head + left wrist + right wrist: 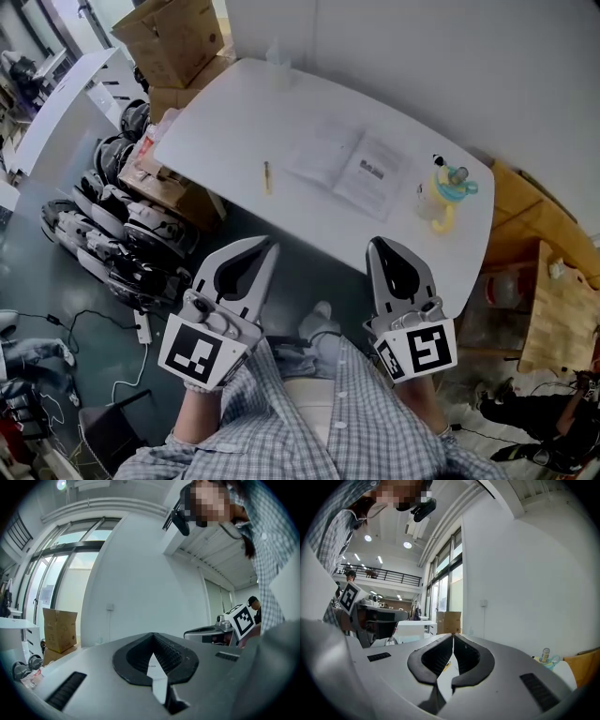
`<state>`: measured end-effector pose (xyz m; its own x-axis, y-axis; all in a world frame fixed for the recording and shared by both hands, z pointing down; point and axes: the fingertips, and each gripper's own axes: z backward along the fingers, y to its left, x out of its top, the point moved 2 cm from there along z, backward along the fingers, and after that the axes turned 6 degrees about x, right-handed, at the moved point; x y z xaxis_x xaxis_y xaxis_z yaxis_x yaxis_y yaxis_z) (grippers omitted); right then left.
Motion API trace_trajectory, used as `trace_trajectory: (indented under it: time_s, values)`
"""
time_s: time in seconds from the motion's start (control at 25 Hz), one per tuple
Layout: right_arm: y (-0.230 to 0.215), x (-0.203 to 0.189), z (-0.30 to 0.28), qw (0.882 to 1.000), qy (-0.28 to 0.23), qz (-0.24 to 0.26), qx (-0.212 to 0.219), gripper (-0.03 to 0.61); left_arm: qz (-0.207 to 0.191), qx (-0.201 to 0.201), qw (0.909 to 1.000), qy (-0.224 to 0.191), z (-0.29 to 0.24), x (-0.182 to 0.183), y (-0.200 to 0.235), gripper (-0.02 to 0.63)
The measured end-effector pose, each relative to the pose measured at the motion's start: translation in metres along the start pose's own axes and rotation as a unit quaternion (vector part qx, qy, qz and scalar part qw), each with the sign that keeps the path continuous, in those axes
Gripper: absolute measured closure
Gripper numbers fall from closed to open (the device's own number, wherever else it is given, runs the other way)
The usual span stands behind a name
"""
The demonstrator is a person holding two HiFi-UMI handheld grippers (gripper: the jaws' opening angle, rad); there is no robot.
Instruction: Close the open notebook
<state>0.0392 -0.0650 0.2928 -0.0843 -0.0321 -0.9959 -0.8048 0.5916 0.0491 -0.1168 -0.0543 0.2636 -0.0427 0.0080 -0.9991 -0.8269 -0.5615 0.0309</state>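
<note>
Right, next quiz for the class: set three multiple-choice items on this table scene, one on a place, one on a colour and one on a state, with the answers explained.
1. In the head view, where does the pencil lie relative to the open notebook?
A. To its left, on the table
B. On its pages
C. To its right

2. Which colours does the handled cup show?
A. Red and black
B. Yellow and teal
C. Purple alone

3. What state is the open notebook in?
A. Shut, cover up
B. Lying flat, both pages up
C. Lifted between jaws

Answers:
1 A: the pencil lies apart from the notebook's left edge.
2 B: the handle is yellow and the top is teal.
3 B: both printed pages show flat on the table.
</note>
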Motion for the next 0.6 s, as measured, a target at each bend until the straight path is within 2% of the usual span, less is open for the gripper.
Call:
trace_trajectory:
  time_s: [0.12,0.36,0.6]
  values:
    - [-0.014,0.006,-0.008,1.0,-0.004,0.006,0.004,0.555,-0.002,0.01,0.9999,0.006,-0.013,0.0,0.004,0.606]
    - [-0.039,0.009,-0.022,1.0,-0.011,0.015,0.015,0.555,0.002,0.015,0.9998,-0.015,-0.04,0.005,0.004,0.606]
    - [-0.059,0.009,-0.035,0.999,-0.013,0.023,0.028,0.555,-0.006,0.026,0.9995,-0.015,-0.06,0.002,0.006,0.606]
